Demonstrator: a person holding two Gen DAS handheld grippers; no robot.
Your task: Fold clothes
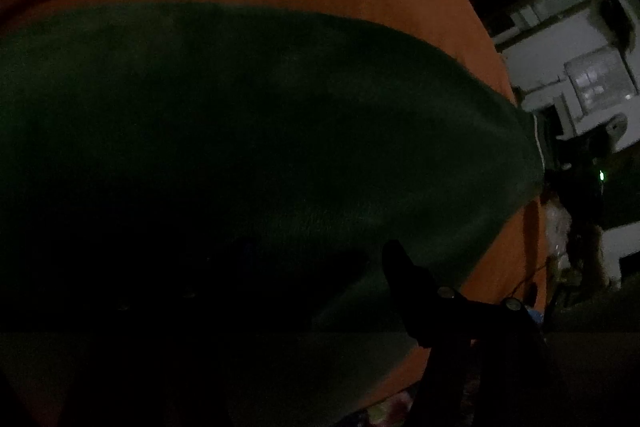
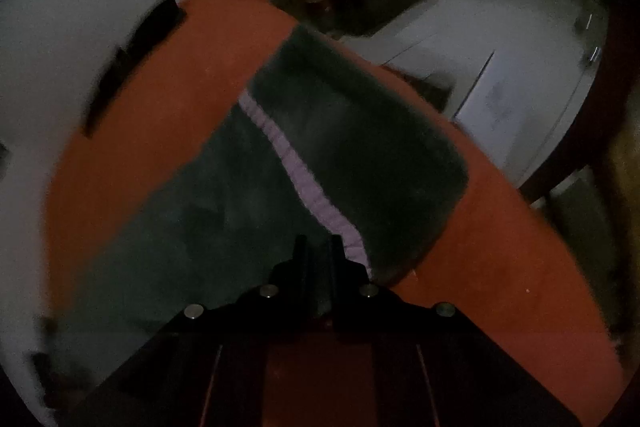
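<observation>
Right gripper: I see its two black fingers nearly together at lower centre of the frame, a thin fold of the dark green fleece garment pinched between them. A pale lilac hem strip runs diagonally from the fingertips toward upper left of the garment. The garment lies spread on an orange cloth-covered surface filling mid-frame.

Left gripper: only one dark finger shows at lower right, resting against the green fleece; too dark, I cannot tell how its jaws stand. The garment fills the frame's middle, orange cloth above.
</observation>
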